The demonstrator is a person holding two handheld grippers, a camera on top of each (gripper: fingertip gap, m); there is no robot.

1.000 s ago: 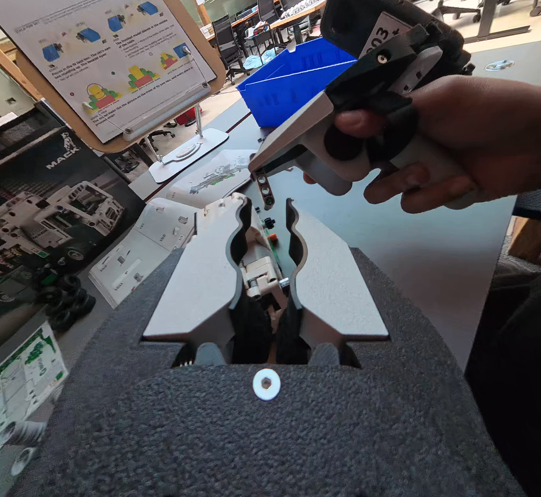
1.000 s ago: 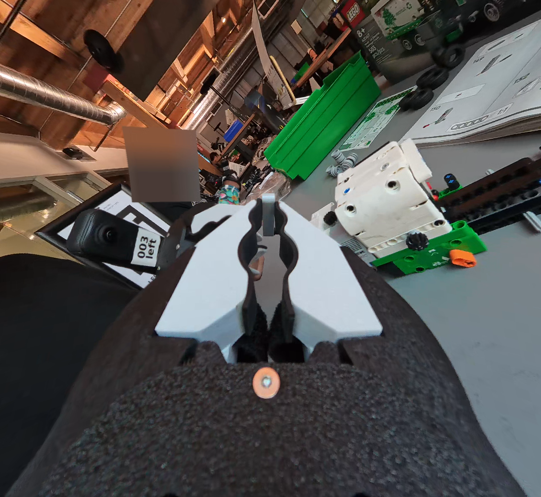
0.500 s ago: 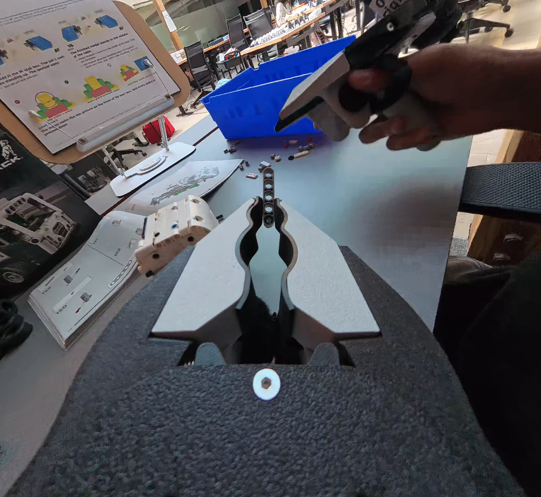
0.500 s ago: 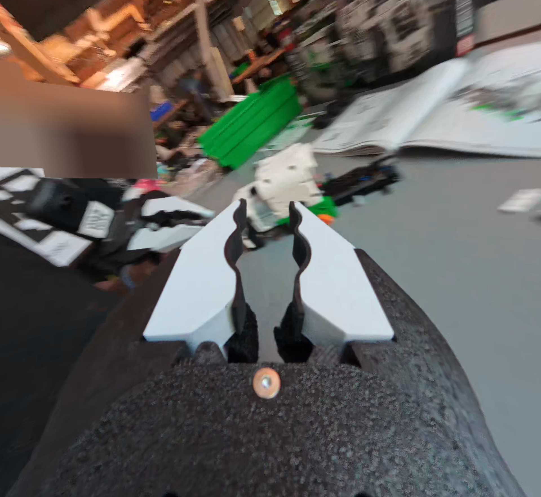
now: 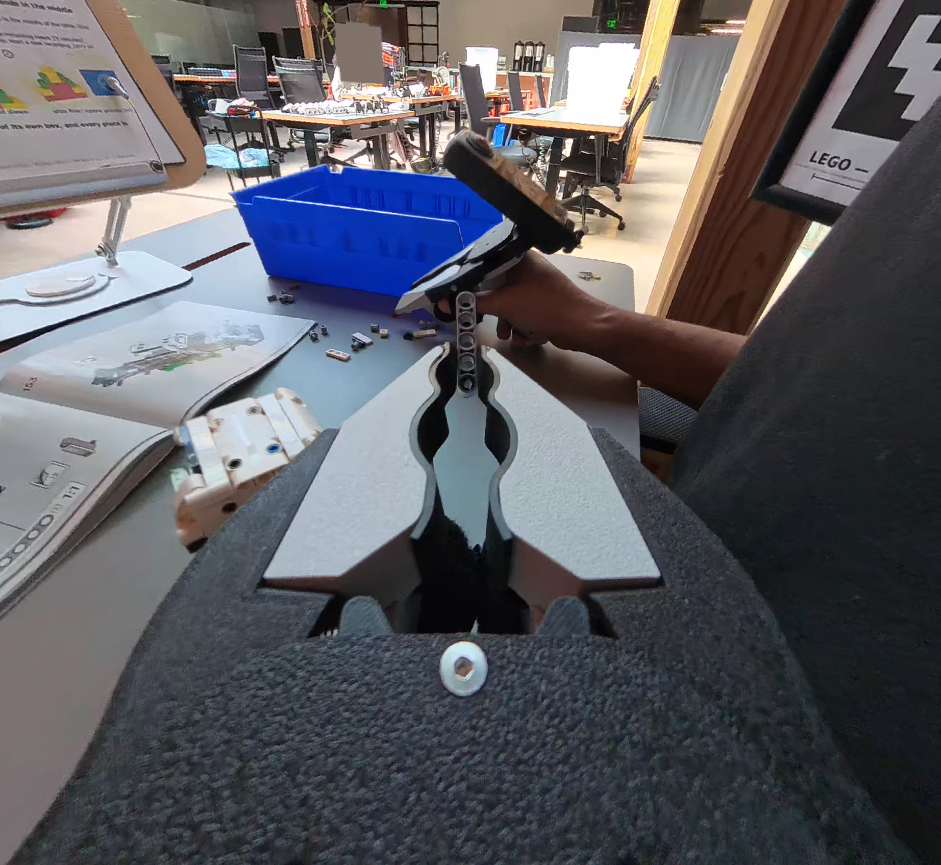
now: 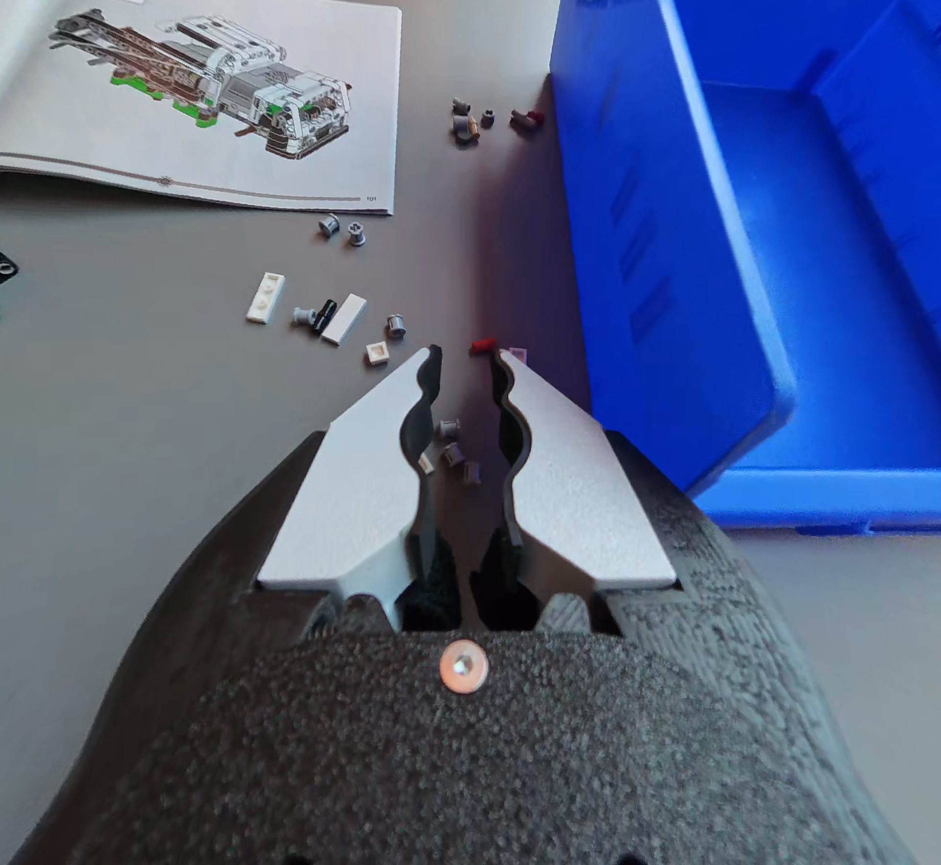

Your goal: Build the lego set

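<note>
My left gripper (image 5: 466, 364) is shut on the lower end of a dark grey beam with holes (image 5: 466, 331), which stands upright past the fingertips. A white lego assembly (image 5: 244, 448) lies on the table to its left, beside the open instruction booklet (image 5: 153, 357). My right gripper (image 6: 466, 354) is open and empty, low over loose small parts: a red pin (image 6: 482, 344) just past its tips, grey pins (image 6: 455, 448) between the fingers, white plates (image 6: 266, 297) to the left. In the left wrist view the right gripper (image 5: 402, 306) points down at those parts (image 5: 356, 341).
A blue bin (image 6: 662, 229) stands right of the right gripper; it also shows in the left wrist view (image 5: 366, 229). The booklet page with the truck picture (image 6: 203, 92) lies at the far left. A stand with a printed sheet (image 5: 76, 77) rises at the back left. Across from one pair of fingers to the other is roughly 30 centimeters.
The beam passed from the right gripper's tip into the left gripper, which shut on it. The right gripper opened and swung over to the loose parts by the blue bin.
</note>
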